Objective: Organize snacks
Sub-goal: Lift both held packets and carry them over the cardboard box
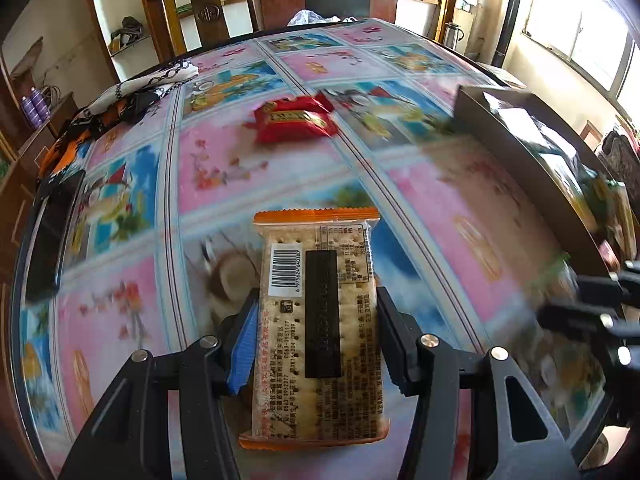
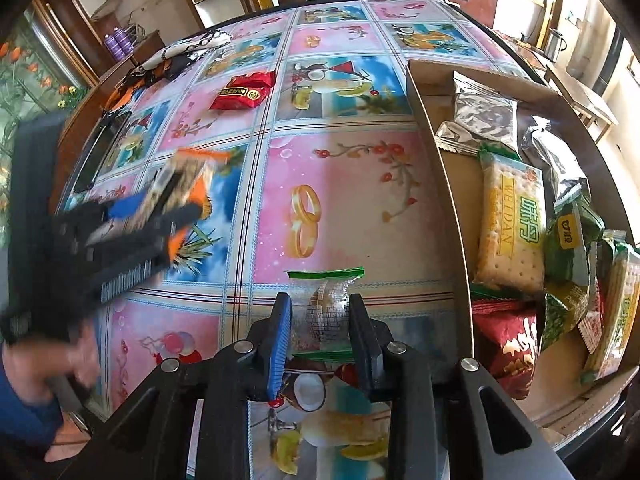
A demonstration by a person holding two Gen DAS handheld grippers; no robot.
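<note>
Up close, a bright picture tablecloth (image 2: 340,168) covers the table, with shelves behind. One red snack (image 2: 244,92) lies far off. Left tongs (image 1: 316,328) pinch a cracker pack (image 1: 320,320); right tongs (image 2: 318,320) pinch a small clear snack (image 2: 324,304) beside the full cardboard box (image 2: 440,184).

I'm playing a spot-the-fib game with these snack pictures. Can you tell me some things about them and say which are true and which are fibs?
1. The left gripper holds an orange-edged cracker packet. True.
2. The right gripper holds nothing. False: it is shut on a small green-edged snack.
3. A red snack packet lies on the tablecloth. True.
4. The cardboard box has no snacks inside. False: several packets lie in it, including a Weidan cracker packet.
</note>
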